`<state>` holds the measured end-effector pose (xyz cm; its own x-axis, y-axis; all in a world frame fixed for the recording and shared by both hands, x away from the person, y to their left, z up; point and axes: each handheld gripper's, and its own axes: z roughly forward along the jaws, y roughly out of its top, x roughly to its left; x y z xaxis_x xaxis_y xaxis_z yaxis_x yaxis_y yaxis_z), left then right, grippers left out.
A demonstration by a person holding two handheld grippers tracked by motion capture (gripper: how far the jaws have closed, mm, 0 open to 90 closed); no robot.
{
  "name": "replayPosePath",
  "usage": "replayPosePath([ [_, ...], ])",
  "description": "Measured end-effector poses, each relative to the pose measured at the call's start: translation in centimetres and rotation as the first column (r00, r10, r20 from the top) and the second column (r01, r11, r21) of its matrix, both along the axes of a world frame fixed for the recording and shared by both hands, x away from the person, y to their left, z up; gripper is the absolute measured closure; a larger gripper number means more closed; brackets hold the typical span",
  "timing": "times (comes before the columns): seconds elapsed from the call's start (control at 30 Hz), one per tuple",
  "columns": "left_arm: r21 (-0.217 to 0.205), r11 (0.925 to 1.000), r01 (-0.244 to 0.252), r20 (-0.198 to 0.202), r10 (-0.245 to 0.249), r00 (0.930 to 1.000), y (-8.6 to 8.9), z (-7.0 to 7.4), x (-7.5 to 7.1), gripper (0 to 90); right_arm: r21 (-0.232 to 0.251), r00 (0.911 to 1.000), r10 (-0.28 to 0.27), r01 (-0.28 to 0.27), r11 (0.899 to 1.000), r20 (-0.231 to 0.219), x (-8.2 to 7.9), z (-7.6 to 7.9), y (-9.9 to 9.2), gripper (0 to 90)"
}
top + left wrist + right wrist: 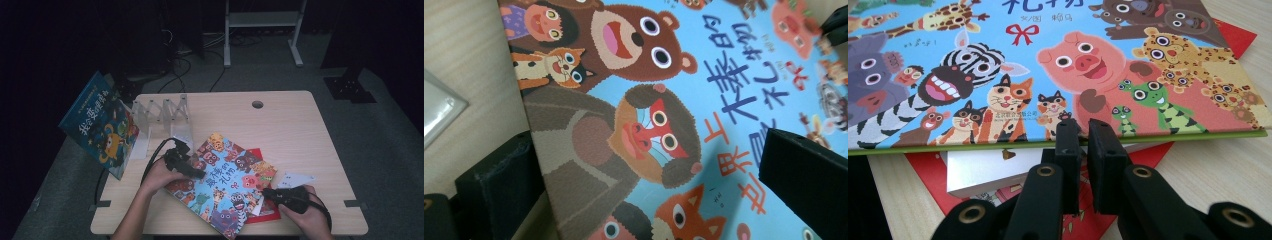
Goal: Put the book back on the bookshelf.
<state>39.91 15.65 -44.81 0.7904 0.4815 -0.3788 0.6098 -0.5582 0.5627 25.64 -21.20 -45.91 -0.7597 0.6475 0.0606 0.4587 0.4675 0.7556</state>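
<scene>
A picture book (223, 184) with cartoon animals on a light blue cover lies slantwise in the middle of the table, on top of a red book (268, 212). My left gripper (194, 171) is at the book's left edge. In the left gripper view the left gripper (646, 145) is open, one jaw below that edge and the other above the cover (634, 100). My right gripper (274, 193) is at the book's near right edge. In the right gripper view its jaws (1085, 137) are shut, their tips against the green-edged cover (1048, 75), nothing between them.
A clear plastic book rack (163, 118) stands at the back left of the table (280, 125). A dark blue book (100, 125) leans off the left edge. A white card (296, 179) lies by the right hand. A white book (983, 170) lies under the picture book.
</scene>
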Motion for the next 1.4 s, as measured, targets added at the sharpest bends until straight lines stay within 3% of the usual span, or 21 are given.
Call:
replayPosePath([
  [0.27,-0.037,0.9993,0.007,0.015,-0.007,0.9999,0.4,1.7,0.0,4.0,-0.003,0.9999,0.004,-0.004,1.000,-0.009,0.2,0.2,0.1,83.0],
  [0.53,-0.067,0.9977,0.003,0.042,0.000,0.9991,1.1,4.4,0.4,9.5,-0.013,0.9998,0.021,-0.022,1.000,-0.005,0.8,0.3,0.6,83.2],
  [0.77,0.005,1.0000,-0.001,0.058,0.001,0.9983,0.8,6.1,0.6,14.1,-0.029,0.9989,0.043,-0.042,0.999,0.019,1.2,0.3,1.1,83.2],
  [1.07,0.016,0.9998,-0.011,0.072,0.009,0.9974,1.1,7.4,0.8,26.0,-0.020,0.9977,0.060,-0.059,0.998,0.033,1.5,0.1,1.2,83.3],
  [1.17,0.024,0.9994,-0.027,0.098,0.024,0.9949,1.1,8.1,0.6,28.8,-0.017,0.9973,0.062,-0.062,0.998,0.039,1.6,0.0,1.2,83.3],
  [1.23,0.006,0.9993,-0.036,0.098,0.035,0.9946,1.3,8.7,0.6,35.5,-0.012,0.9971,0.066,-0.065,0.998,0.039,1.7,0.0,1.3,83.3],
  [1.4,0.000,0.9995,-0.032,0.098,0.032,0.9946,1.5,9.2,0.8,40.9,-0.002,0.9965,0.073,-0.073,0.997,0.039,2.0,-0.1,1.3,83.4],
])
